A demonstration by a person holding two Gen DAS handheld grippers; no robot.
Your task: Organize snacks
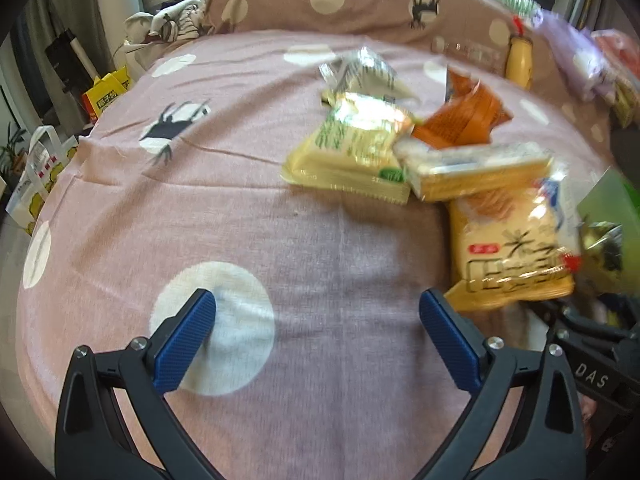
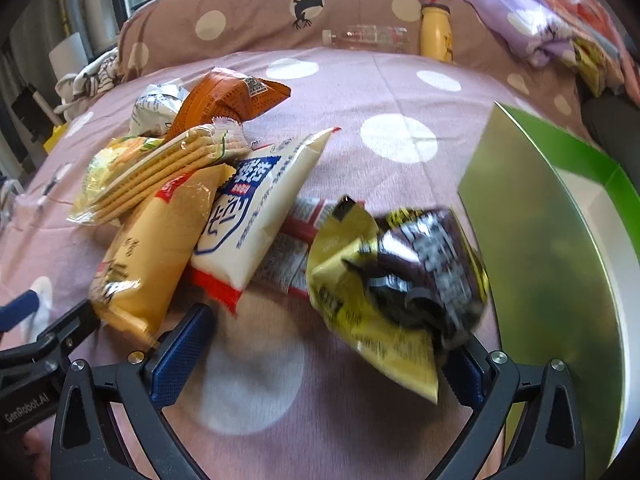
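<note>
Two tongs over the pink dotted bed [image 1: 120, 200]. The left tongs [image 1: 316, 340] hang low and level above the sheet, blue pads spread wide, nothing between them. The snack pile [image 1: 420, 160] lies far right of them. The right tongs [image 2: 332, 344] also gape wide; a blurred yellow-and-black packet [image 2: 384, 280] sits against the right pad, and whether it is pinched or loose I cannot tell. Just right of it stands the green box [image 2: 560, 248]; the yellow pouch [image 2: 148, 256] lies near left.
</note>
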